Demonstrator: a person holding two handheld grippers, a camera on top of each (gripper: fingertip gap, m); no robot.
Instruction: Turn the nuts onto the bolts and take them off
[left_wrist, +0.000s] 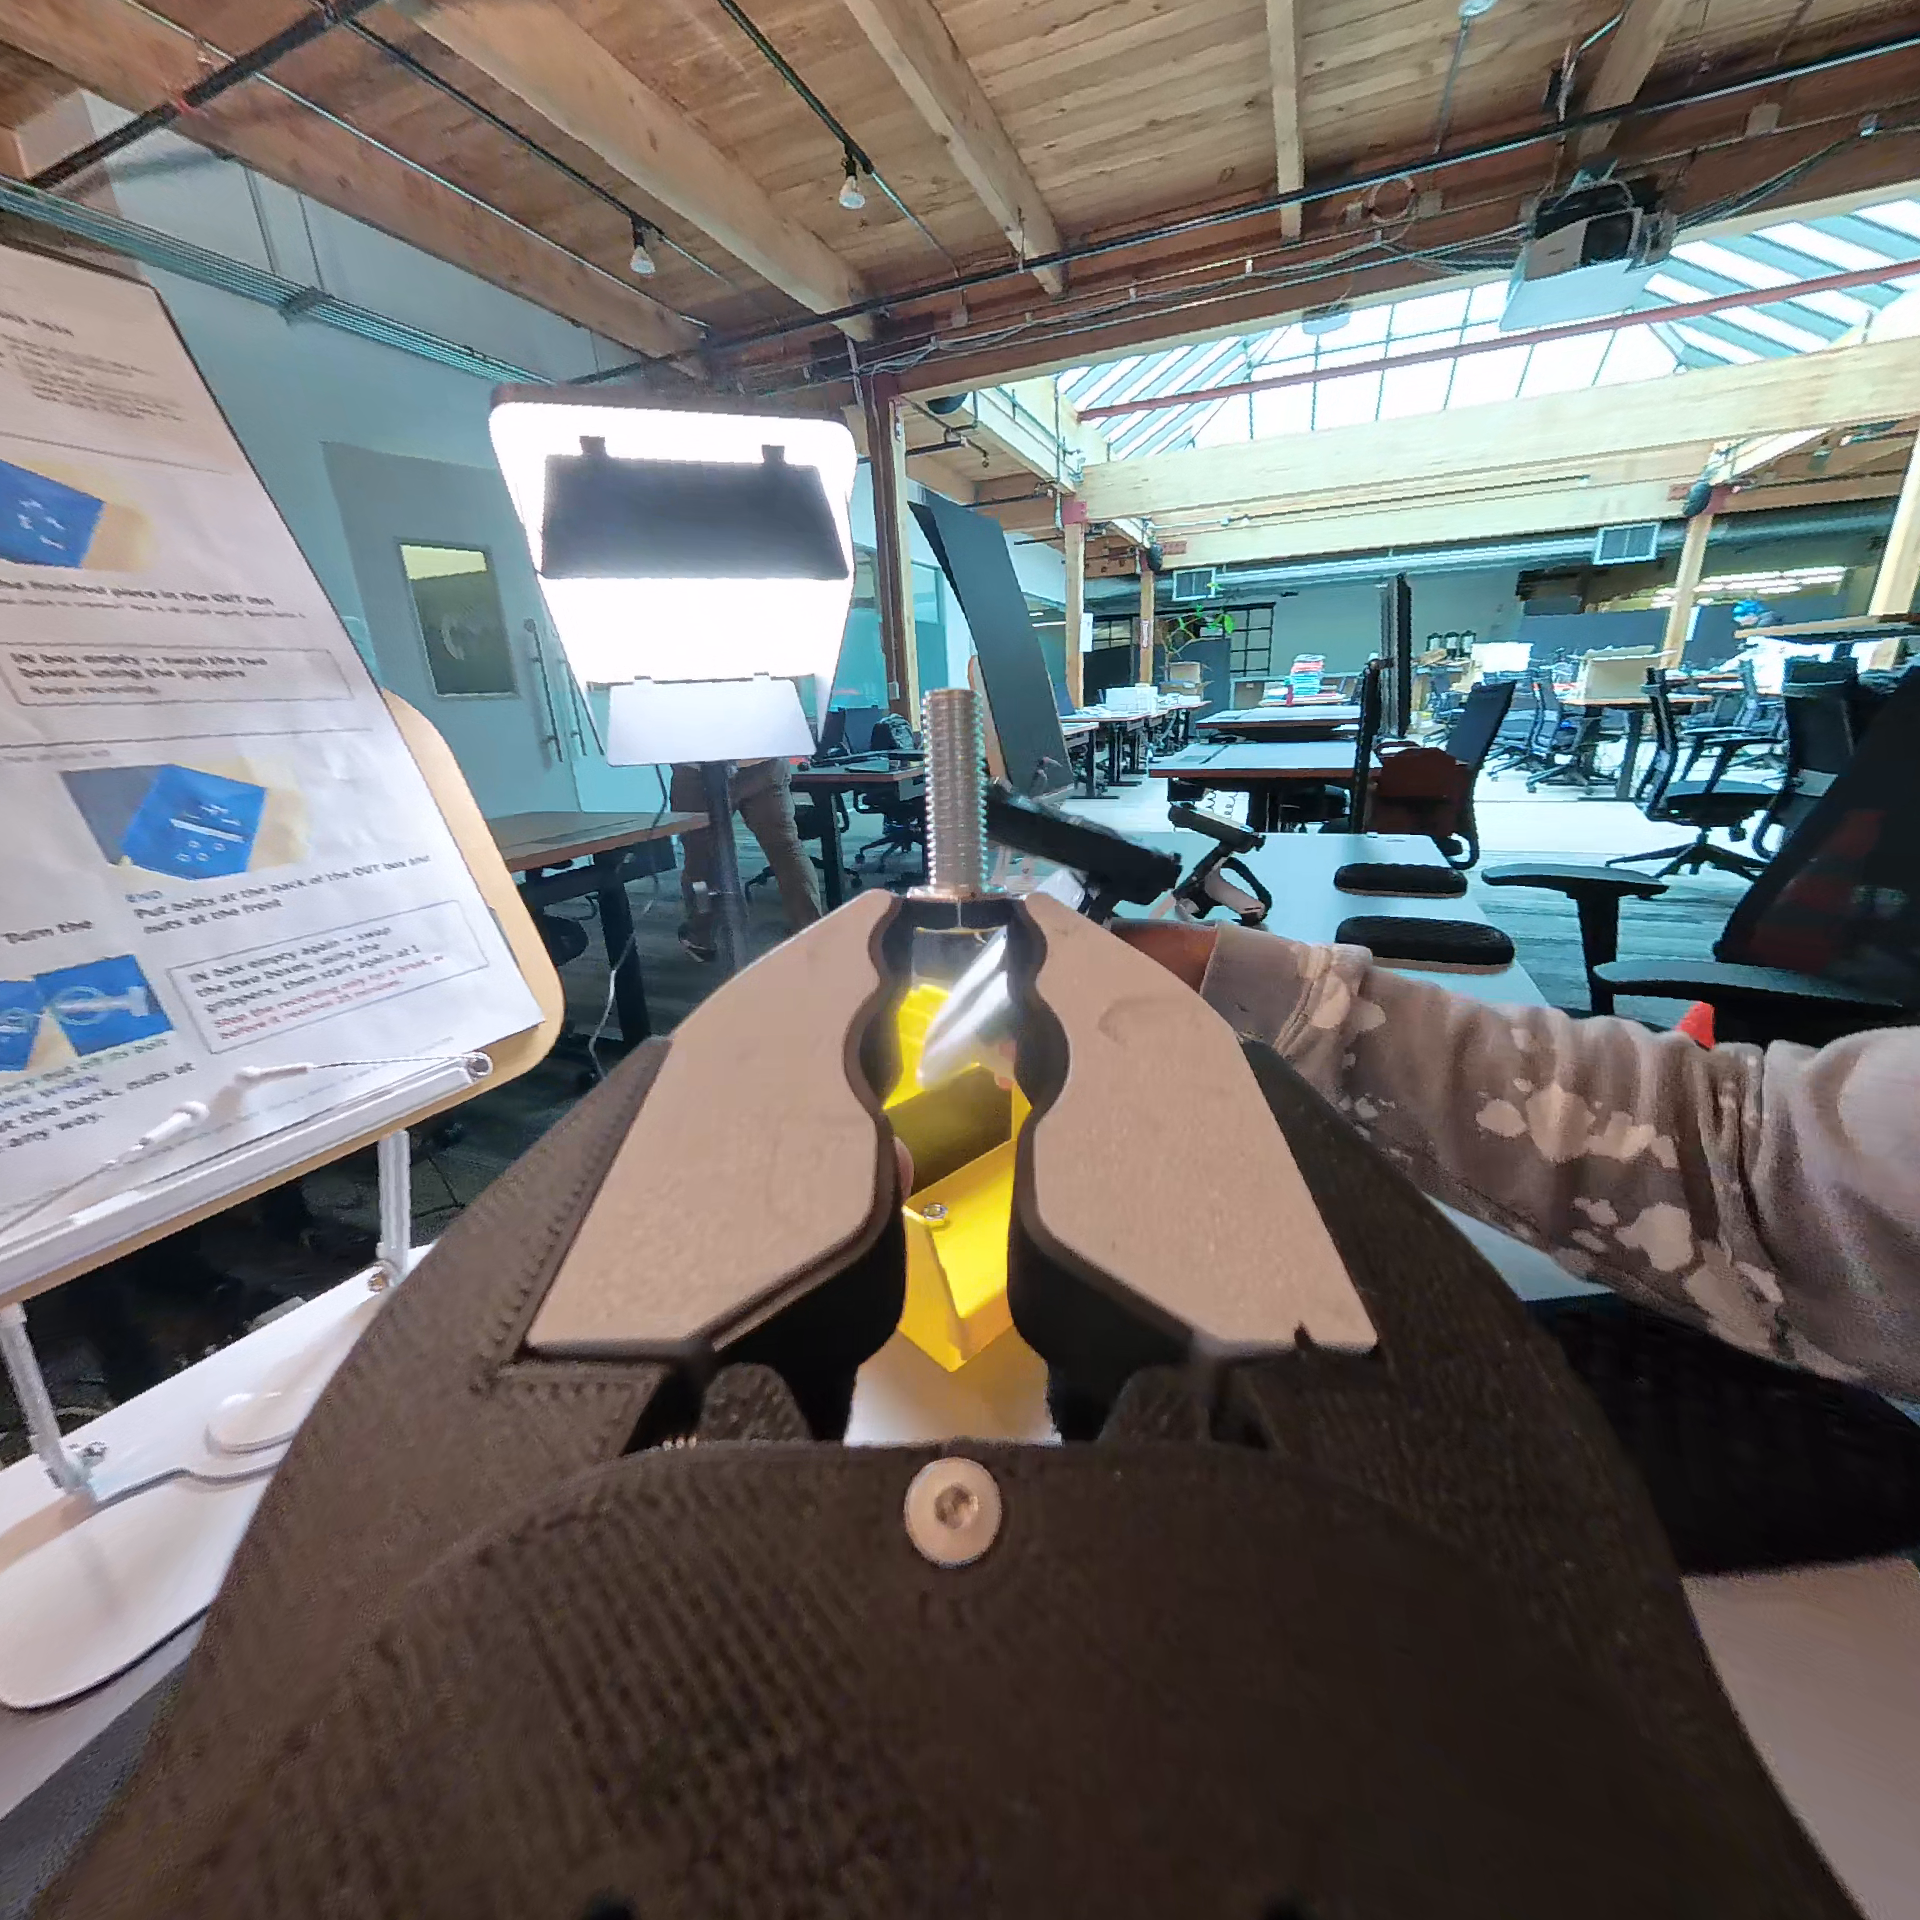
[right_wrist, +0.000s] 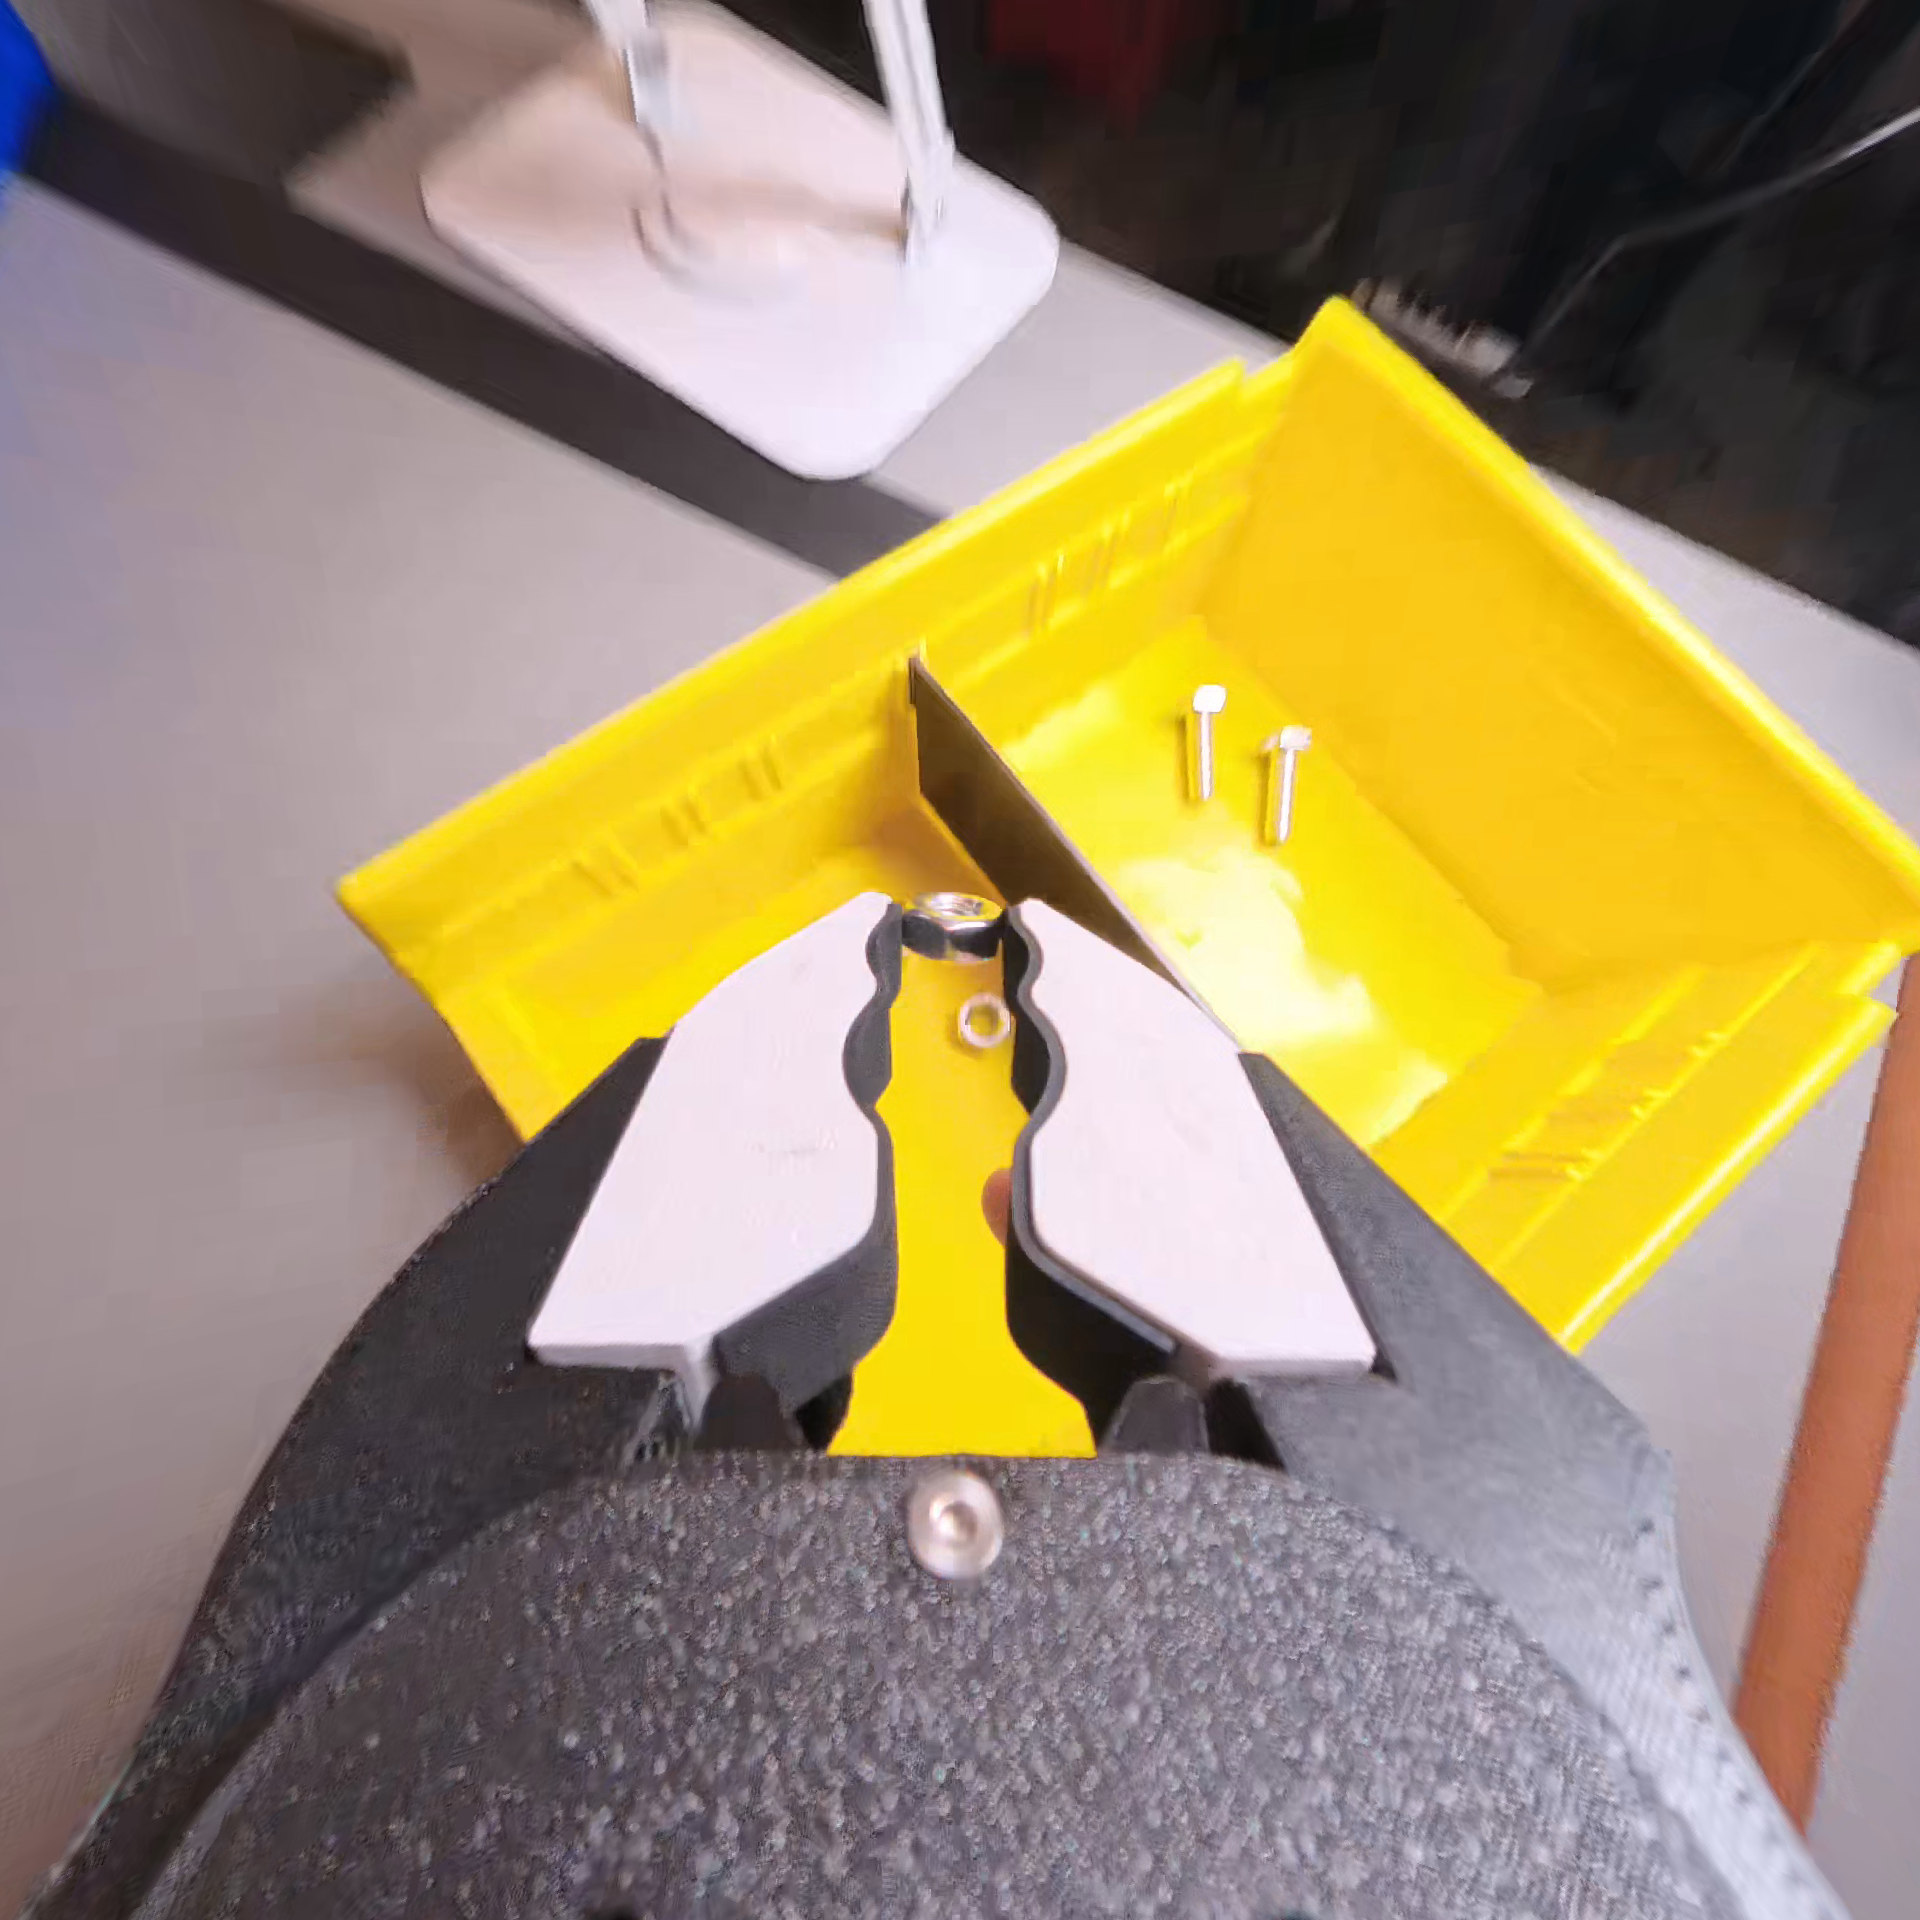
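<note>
Left gripper (left_wrist: 961, 914) clamps the bolt (left_wrist: 954, 795) by its head at frame centre, thread up and free for a nut. Right gripper (right_wrist: 951, 930) pinches a nut (right_wrist: 951, 928) at its tips over the yellow bin (right_wrist: 1558, 644), mid-frame; the divider (right_wrist: 997, 821) separates a loose nut (right_wrist: 984, 1015) from two bolts (right_wrist: 1242, 764), upper right.

Left gripper (left_wrist: 958, 902) tilted upward, tips pinched closed; right gripper (right_wrist: 951, 928) angled down, tips clamped; patterned sleeve (left_wrist: 1621, 1164) at right.

A threaded silver steel bolt (left_wrist: 954, 795) stands upright; a silver hex nut (right_wrist: 950, 928) hangs above a smaller nut (right_wrist: 983, 1019); two small bolts (right_wrist: 1242, 764) lie side by side.
</note>
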